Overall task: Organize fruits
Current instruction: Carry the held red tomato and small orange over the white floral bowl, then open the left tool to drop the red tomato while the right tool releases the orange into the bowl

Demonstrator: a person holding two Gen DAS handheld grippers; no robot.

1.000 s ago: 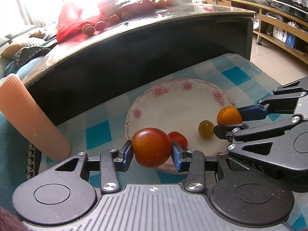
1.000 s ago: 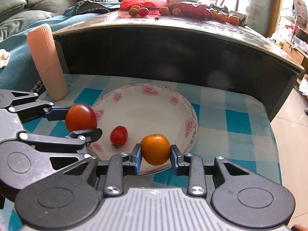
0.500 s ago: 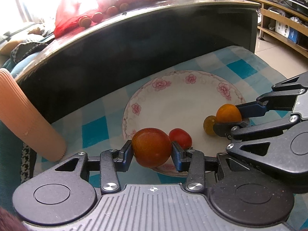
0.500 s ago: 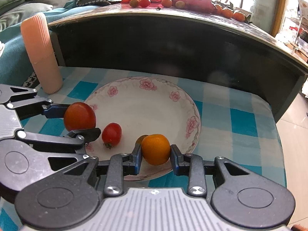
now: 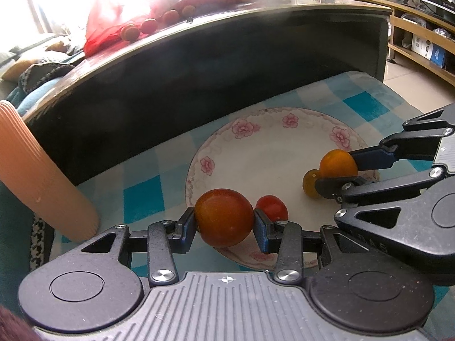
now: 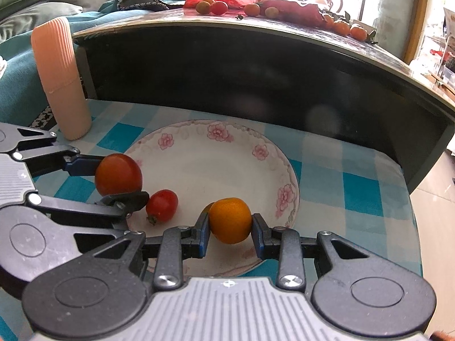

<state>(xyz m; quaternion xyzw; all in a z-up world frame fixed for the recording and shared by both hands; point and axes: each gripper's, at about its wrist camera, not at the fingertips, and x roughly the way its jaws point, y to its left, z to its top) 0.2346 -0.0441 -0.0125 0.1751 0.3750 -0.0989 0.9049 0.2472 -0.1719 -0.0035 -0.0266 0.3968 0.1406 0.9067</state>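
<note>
My left gripper point(image 5: 225, 223) is shut on a large red-orange tomato point(image 5: 224, 217), held over the near left rim of the flowered white plate point(image 5: 256, 147). My right gripper point(image 6: 230, 228) is shut on a small orange fruit point(image 6: 230, 220) over the plate's near rim. A small red tomato point(image 6: 162, 205) lies in the plate between the two grippers. A yellow-green fruit point(image 5: 311, 183) lies in the plate, partly hidden behind the orange fruit. The held tomato also shows in the right wrist view point(image 6: 118, 174), and the orange fruit in the left wrist view point(image 5: 338, 162).
The plate rests on a blue checked cloth point(image 6: 355, 187). A dark table point(image 6: 256, 65) rises behind it, with several loose fruits point(image 6: 219, 7) and a red bag point(image 5: 105, 25) on top. A ribbed peach cylinder point(image 6: 61, 79) stands at the cloth's left edge.
Both grippers have moved forward and lower over the plate with their fruits still held. The orange fruit now sits close in front of the yellow-green fruit.
</note>
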